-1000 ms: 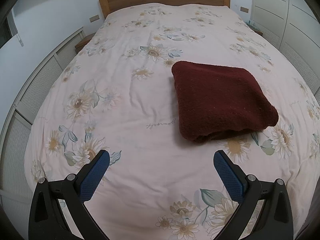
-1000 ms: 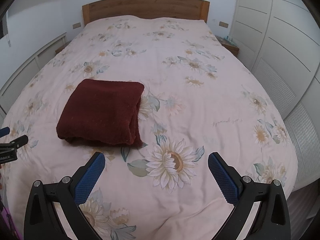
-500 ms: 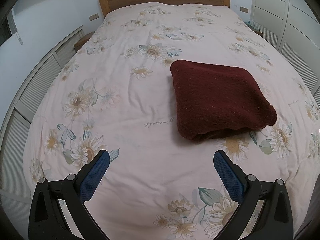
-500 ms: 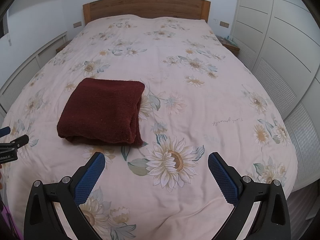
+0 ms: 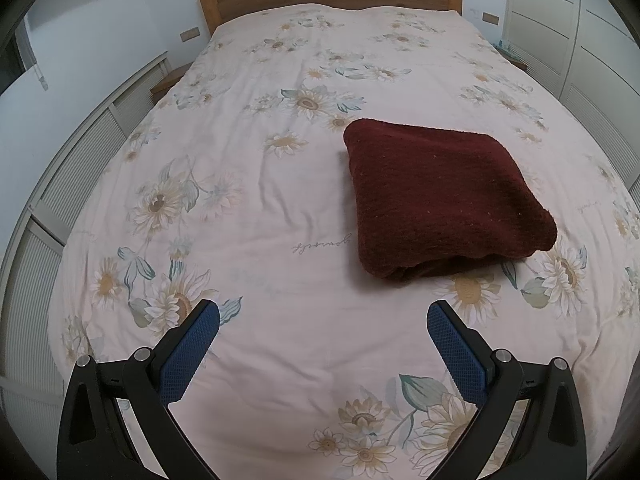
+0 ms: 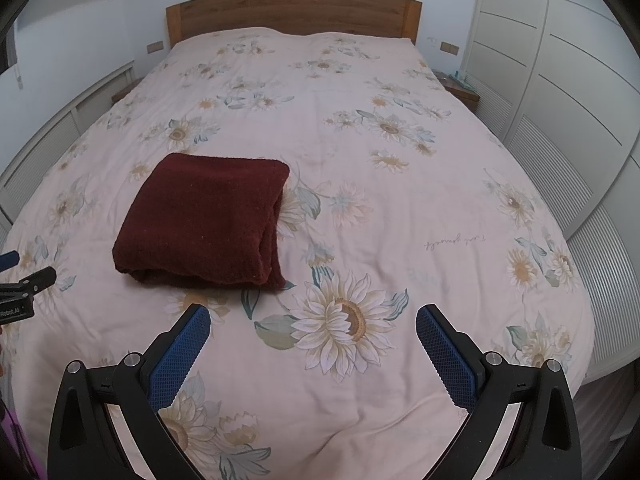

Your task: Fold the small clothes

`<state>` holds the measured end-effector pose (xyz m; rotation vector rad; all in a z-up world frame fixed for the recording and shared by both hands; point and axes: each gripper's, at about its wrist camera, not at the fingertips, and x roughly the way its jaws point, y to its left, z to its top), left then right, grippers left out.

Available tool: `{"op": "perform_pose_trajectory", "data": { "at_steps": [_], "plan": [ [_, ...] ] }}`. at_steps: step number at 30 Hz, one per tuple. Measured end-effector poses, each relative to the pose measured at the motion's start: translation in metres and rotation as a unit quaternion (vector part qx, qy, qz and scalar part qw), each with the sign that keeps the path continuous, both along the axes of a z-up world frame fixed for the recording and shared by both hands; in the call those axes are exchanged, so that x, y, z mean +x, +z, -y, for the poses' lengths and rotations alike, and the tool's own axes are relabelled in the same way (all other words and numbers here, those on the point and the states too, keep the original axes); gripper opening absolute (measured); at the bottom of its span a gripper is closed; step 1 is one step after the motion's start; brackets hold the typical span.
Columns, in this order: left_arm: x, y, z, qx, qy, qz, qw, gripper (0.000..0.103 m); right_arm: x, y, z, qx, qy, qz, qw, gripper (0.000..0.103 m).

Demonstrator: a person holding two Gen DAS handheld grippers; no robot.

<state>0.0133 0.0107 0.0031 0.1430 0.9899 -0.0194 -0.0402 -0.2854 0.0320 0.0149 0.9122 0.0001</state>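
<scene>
Garment [image 5: 444, 200], dark red and thick-piled, lies folded into a rough square on the bed [image 5: 280, 208], resting flat on a pale cover [image 5: 260, 340] printed with sunflowers. Seen from the left wrist view it sits ahead and to the right of centre; from the right wrist view the same garment [image 6: 204, 216] sits ahead and to the left, so it lies between the two tools. Its layered open edges face the near side and the right side, with a rounded fold along the far edge. Left gripper [image 5: 323, 314] hangs above the near part of the cover, jaws spread wide, nothing between the blue pads [image 5: 188, 354]. Right gripper [image 6: 313, 316] is likewise over the near part of the bed, jaws spread wide and holding nothing, its blue pads [image 6: 446, 356] clear of the fabric. Neither tool touches the garment. A wooden headboard [image 6: 294, 10] stands at the far end of the bed, and white cupboard doors [image 6: 560, 92] line the right wall. Part of the left tool shows at the left edge of the right wrist view.
</scene>
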Motion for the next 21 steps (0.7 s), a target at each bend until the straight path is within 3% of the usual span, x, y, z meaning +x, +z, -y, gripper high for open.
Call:
{"op": "perform_pose_trajectory", "data": {
  "at_steps": [21],
  "plan": [
    [-0.0001, -0.0065, 0.0005, 0.002, -0.012, -0.011, 0.9999, 0.102, -0.0008, -0.0048, 0.0000, 0.000, 0.005, -0.008, 1.000, 0.103]
  ]
}}
